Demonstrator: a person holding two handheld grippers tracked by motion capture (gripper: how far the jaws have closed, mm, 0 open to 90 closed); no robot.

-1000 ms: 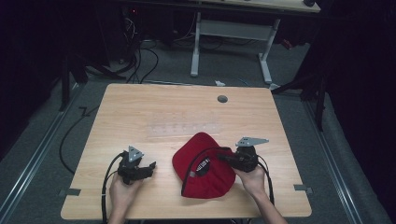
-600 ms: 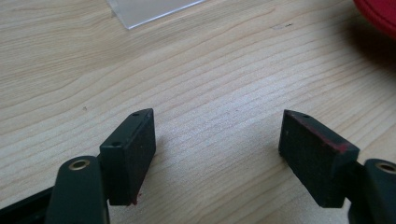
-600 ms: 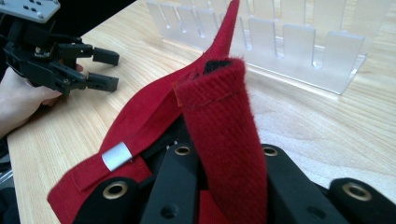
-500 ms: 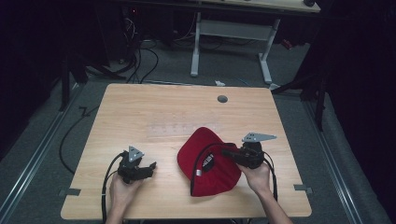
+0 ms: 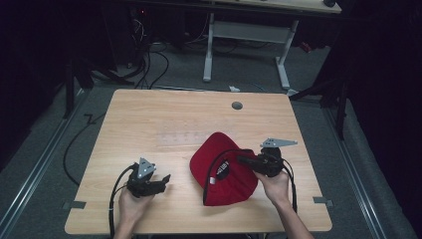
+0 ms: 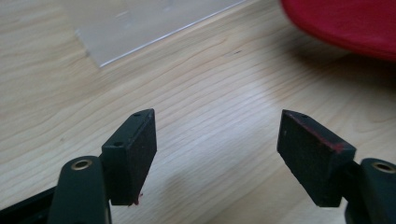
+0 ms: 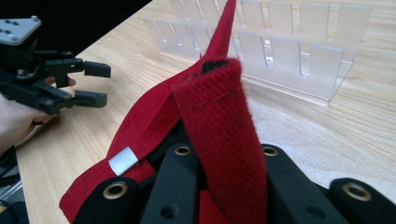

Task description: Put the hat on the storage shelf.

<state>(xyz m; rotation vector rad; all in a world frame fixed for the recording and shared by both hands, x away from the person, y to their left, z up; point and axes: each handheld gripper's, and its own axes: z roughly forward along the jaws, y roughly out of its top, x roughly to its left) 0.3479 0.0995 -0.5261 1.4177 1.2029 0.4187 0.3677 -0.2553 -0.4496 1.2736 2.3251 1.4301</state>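
Red cap: right gripper is clamping its strap, lifting apparently under way. Left gripper is idling beside it, jaws apart, holding nothing; placement apparently outstanding.

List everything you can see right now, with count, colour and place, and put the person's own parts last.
cap: one, red, on the near right part of the table, its strap clamped by the right tool
clear slotted rack: one, transparent, mid-table beyond the cap
table: one, light wood
second table: one, white legs, behind
cables: several, black, on the floor at far left
left tool: one, black, open, near left, apart from the cap
right tool: one, black, shut on the strap
hands: two, at the near edge
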